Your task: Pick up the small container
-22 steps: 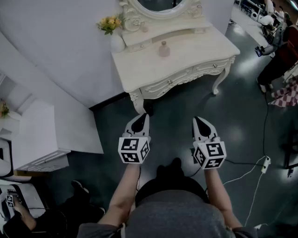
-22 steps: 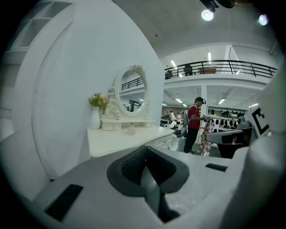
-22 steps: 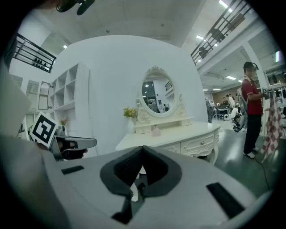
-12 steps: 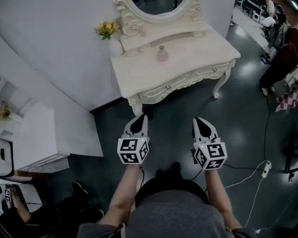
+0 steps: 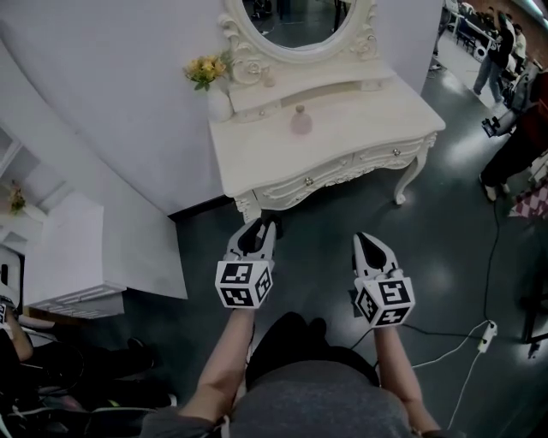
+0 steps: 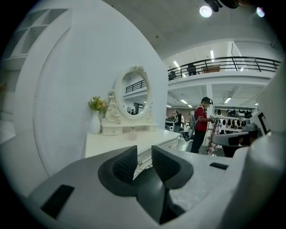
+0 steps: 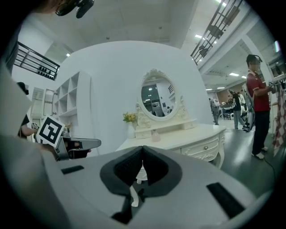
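The small container [image 5: 300,121] is a pale pink bottle with a stopper, standing near the back of the cream dressing table [image 5: 342,141]. It shows small and far off in the left gripper view [image 6: 132,133] and in the right gripper view [image 7: 155,135]. My left gripper [image 5: 257,229] hovers over the dark floor just short of the table's front leg. Its jaws [image 6: 144,156] stand apart with nothing between them. My right gripper [image 5: 366,242] is level with it, further right, its pads [image 7: 142,152] closed together and empty.
A white vase of yellow flowers [image 5: 218,81] and an oval mirror [image 5: 295,21] stand at the table's back. A white cabinet [image 5: 77,248] is at the left. Cables [image 5: 462,334] trail on the floor at right. People stand far right [image 5: 514,51], one in a red shirt [image 7: 257,98].
The head view has tilted up, showing more of the mirror. Both grippers sit a little lower in the frame, still over the floor before the table.
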The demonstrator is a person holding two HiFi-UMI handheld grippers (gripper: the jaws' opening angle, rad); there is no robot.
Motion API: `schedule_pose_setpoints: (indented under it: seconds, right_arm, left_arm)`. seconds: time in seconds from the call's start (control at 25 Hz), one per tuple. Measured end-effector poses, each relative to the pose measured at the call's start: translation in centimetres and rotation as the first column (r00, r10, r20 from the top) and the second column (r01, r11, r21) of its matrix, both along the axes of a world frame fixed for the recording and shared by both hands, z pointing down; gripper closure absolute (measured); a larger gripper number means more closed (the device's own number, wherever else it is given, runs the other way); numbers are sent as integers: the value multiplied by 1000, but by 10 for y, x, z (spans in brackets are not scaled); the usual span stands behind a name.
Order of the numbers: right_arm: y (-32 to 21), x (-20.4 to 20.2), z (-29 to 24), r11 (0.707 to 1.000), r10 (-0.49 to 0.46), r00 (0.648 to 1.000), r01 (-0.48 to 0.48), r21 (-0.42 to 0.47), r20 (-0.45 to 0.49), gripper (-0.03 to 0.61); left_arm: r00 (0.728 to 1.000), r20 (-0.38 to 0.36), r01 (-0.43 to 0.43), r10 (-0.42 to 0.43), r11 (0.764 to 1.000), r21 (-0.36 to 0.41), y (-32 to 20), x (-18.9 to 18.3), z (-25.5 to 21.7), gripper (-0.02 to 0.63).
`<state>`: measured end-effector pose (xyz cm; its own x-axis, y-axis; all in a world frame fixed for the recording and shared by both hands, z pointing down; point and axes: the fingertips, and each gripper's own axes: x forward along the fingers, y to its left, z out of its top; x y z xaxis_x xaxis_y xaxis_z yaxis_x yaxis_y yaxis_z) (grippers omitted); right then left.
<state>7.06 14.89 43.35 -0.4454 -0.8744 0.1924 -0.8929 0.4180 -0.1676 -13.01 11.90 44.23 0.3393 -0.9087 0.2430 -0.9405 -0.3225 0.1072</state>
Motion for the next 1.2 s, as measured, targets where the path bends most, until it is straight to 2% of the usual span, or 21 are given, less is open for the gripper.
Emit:
schedule_pose_setpoints:
  seconds: [0.32,0.56,0.88,1.2]
  right_arm:
    - [-10,3,-2,1000,-11,1000,11,5,16,575]
    - [-32,-2,0,1000,-20,999,20,3,26,575]
    - [-94,-7,2,1000,-2,1000,2,-6,31,575]
    - [-170,-14,3,999,30,999,-30,-17,30,575]
  left_arm:
    - [1000,8,22,-22,1000,-4,-10,-2,-1,480]
    - [1000,21,15,-15,1000,3,-37,-2,-3,456]
    - [999,25,26,-27,1000,5,-105,-14,1,429]
    - [1000,21,-15,15,1000,-3,-186,-14,5,416]
